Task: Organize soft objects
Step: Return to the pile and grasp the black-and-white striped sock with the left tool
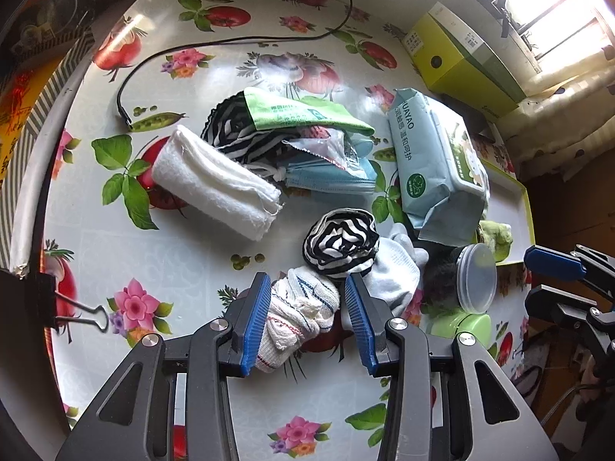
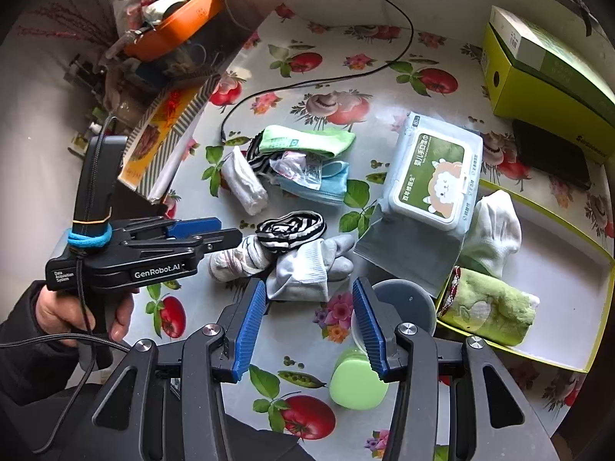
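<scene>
My left gripper (image 1: 307, 279) is open and straddles a bunched white sock with blue and red stripes (image 1: 303, 315); its right pad stands clear of the sock. In the right wrist view a hand holds that left gripper (image 2: 215, 232) low over the same sock (image 2: 238, 259). A black-and-white striped roll (image 1: 340, 242) lies just beyond, resting on a pale grey glove (image 1: 396, 272). My right gripper (image 2: 307, 283) is open with nothing between its pads, its tips at the near edge of the glove (image 2: 307, 265). A yellow-green tray (image 2: 557, 349) holds a white sock (image 2: 494, 230) and a green plush cloth (image 2: 488, 307).
Farther back lie a rolled white towel (image 1: 219, 180), a green cloth (image 1: 303, 111), blue masks (image 1: 330, 182) and a wipes pack (image 1: 434, 165). A clear lidded tub (image 2: 403, 303) and a green bottle (image 2: 357, 388) sit under my right finger. A black cable (image 1: 230, 40) crosses the far table.
</scene>
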`<state>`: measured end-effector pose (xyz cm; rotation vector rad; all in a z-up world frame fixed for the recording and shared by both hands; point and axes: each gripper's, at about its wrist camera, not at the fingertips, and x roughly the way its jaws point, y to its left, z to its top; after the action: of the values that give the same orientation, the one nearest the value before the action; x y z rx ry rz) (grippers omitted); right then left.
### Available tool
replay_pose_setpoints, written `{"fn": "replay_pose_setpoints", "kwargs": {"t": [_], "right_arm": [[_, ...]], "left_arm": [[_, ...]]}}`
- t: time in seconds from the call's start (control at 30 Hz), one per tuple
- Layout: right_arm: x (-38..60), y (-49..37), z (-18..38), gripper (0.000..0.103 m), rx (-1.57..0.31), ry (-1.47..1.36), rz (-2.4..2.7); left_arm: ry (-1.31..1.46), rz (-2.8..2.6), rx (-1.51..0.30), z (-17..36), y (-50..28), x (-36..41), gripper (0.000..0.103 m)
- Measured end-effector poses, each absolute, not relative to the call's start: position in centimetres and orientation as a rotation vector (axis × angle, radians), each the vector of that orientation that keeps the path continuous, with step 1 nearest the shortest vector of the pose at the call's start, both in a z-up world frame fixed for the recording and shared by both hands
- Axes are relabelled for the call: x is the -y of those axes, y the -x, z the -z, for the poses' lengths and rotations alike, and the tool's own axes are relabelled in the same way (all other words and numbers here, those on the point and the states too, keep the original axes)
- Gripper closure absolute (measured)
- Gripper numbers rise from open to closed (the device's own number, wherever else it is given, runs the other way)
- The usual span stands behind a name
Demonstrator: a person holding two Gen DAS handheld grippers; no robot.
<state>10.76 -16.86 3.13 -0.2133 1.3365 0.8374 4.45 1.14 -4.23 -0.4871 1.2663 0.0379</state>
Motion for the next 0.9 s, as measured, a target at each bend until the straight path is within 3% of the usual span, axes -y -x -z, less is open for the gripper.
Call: {"fn": "replay_pose_setpoints", "kwargs": {"t": [0.6, 0.67, 0.7, 0.9], "right_arm": [[15.8, -11.1, -1.9, 0.056, -1.381, 0.234, -0.833], [15.8, -11.1, -1.8, 0.056, -1.384, 0.233, -0.832], [15.8, -11.1, -1.7, 0.056, -1.384, 0.233, -0.832], [15.5, -11.4, -1.5, 0.056, -1.382, 0.237, -0.837]], "left_arm": [[0.450, 0.070, -1.336, 8.5, -10.0, 1.6, 0.062], [0.440, 0.078, -1.326, 8.5, -10.2, 1.7, 0.080], [0.436, 0.083, -1.325, 8.4, -10.2, 1.8, 0.084], [0.486, 0.076, -1.243, 6.1, -9.0, 0.5, 0.089]]}}
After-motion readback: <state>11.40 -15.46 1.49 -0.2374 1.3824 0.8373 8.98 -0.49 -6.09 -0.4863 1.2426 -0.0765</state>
